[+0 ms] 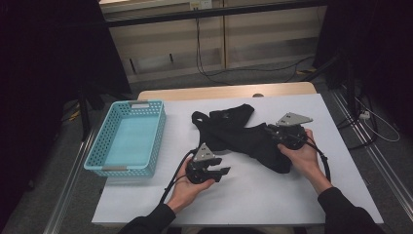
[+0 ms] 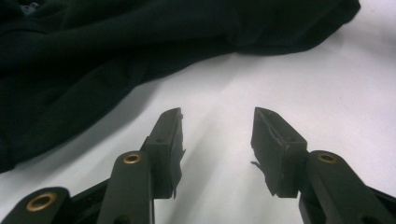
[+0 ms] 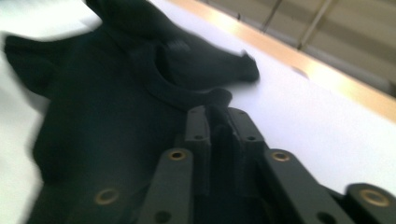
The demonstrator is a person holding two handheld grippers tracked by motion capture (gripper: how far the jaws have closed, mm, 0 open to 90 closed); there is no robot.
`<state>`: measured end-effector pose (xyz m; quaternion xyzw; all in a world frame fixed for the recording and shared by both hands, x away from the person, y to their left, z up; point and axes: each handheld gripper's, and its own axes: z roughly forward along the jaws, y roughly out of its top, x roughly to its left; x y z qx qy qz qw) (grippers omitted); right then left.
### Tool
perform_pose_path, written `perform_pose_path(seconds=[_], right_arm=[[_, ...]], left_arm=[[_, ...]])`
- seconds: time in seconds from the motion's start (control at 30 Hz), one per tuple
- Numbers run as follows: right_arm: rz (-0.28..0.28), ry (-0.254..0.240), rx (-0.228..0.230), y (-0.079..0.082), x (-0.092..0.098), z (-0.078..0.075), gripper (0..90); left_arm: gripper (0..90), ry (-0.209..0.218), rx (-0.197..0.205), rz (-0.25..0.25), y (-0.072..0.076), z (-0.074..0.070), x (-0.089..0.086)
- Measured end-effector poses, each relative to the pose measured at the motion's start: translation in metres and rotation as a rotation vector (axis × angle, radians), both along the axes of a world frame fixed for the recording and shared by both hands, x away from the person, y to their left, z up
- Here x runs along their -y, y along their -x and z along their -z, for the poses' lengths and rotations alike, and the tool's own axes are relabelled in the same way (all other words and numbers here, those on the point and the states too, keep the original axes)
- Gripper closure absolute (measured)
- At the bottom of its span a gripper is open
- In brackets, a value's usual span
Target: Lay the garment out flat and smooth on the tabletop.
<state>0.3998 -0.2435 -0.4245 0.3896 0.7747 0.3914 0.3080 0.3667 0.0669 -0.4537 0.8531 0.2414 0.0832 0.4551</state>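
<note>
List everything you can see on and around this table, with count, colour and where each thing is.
garment: one, black, crumpled on the middle of the table, between the two grippers
basket: one, light blue perforated plastic, at the table's left edge, nothing showing inside
table: one, white top with a wooden far edge
cables: a few, dark, on the floor beyond the table
left gripper: one, black, in the person's left hand, jaws apart over bare table just short of the garment
right gripper: one, black, in the person's right hand, jaws close together on a fold of the garment
hands: two, dark sleeves, entering from the bottom edge
</note>
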Motion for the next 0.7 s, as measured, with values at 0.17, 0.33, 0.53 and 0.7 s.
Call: perform_pose_path(seconds=[0.17, 0.33, 0.53, 0.7], right_arm=[[0.022, -0.023, -0.014, 0.001, 0.008, 0.005, 59.7], [0.027, -0.041, 0.035, 0.021, 0.015, -0.009, 52.8], [-0.007, -0.04, 0.074, 0.052, 0.022, -0.019, 59.9], [-0.165, -0.027, 0.013, 0.087, 0.008, -0.011, 60.4]], left_arm=[[50.2, -0.009, -0.007, 0.007, 0.001, 0.001, -0.002], [47.9, -0.022, -0.011, 0.006, 0.002, 0.002, -0.006], [45.5, -0.009, -0.008, -0.001, 0.003, 0.0, -0.008], [44.0, -0.011, -0.014, 0.001, 0.003, 0.001, -0.008]])
